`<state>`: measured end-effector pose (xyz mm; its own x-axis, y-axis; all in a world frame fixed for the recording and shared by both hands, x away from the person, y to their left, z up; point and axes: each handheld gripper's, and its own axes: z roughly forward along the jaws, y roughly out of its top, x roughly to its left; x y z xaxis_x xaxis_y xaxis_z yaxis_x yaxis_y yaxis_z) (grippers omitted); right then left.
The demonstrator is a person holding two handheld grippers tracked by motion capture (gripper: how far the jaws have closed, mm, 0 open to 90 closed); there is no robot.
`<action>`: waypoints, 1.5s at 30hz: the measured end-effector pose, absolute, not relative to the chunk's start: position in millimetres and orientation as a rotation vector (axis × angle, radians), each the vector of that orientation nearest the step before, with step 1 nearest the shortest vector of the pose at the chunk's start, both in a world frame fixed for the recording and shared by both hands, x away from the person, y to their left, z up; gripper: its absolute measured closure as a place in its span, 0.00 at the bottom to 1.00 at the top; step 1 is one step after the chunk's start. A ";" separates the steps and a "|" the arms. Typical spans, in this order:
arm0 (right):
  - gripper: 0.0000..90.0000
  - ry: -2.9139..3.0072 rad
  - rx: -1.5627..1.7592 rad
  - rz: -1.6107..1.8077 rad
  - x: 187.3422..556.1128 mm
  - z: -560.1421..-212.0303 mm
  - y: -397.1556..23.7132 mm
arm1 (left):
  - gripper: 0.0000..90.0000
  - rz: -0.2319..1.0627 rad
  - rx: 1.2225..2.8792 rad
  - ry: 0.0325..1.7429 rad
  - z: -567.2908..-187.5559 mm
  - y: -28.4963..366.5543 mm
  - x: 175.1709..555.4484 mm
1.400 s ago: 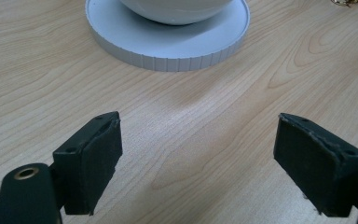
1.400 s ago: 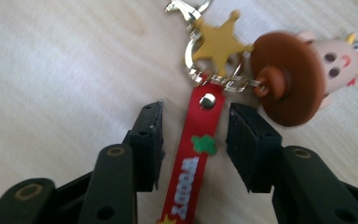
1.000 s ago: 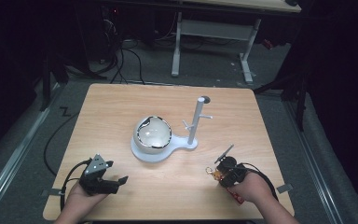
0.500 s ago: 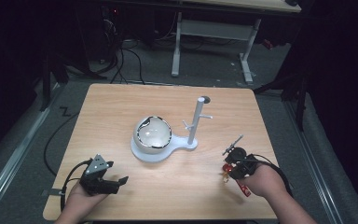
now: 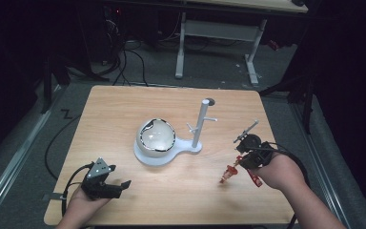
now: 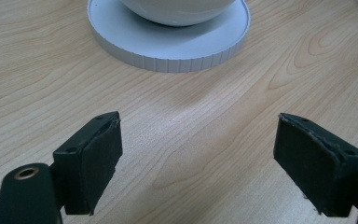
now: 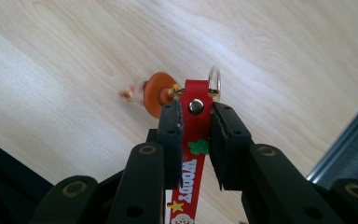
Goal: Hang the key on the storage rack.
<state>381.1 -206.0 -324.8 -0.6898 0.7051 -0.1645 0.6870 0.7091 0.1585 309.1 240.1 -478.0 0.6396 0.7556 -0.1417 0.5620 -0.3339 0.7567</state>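
A red keychain strap printed "WOODY" is pinched between the jaws of my right gripper, which is shut on it. A metal ring and an orange charm hang from the strap's end above the wood. In the high view the right gripper is at the table's right side, with the charm dangling to its lower left. A white stand with pegs rises from a round base holding a white bowl. My left gripper rests open at the front left, pointing toward the base.
The wooden table has its right edge close to my right hand, with a metal rail beyond it. Cables trail off the left side. A desk frame stands behind the table.
My right gripper has moved right and a little away from the front edge, carrying the keychain, whose charm now dangles to its lower left. The left gripper has stayed still.
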 end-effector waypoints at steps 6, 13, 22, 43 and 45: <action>0.83 2.710 1.098 0.134 385.4 -304.2 -201.1 | 0.18 0.298 2.036 1.028 -478.3 240.4 309.6; 0.83 2.711 1.117 0.138 390.5 -292.3 -196.1 | 0.18 0.298 2.029 1.029 -478.3 241.2 309.6; 0.83 2.708 1.116 0.154 396.4 -273.9 -186.5 | 0.18 0.298 2.029 1.026 -477.5 241.1 308.9; 0.83 2.712 1.137 0.252 424.2 -241.0 -162.9 | 0.18 0.293 2.030 1.024 -477.5 241.7 309.1; 0.83 2.715 1.131 0.273 426.8 -241.3 -159.8 | 0.18 0.293 2.028 1.023 -477.5 241.8 309.1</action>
<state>426.8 -159.8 -241.3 -0.6919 0.7148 -0.1018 0.6802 0.6927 0.2399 309.1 241.8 -477.5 0.6417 0.7525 -0.1483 0.5604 -0.3280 0.7605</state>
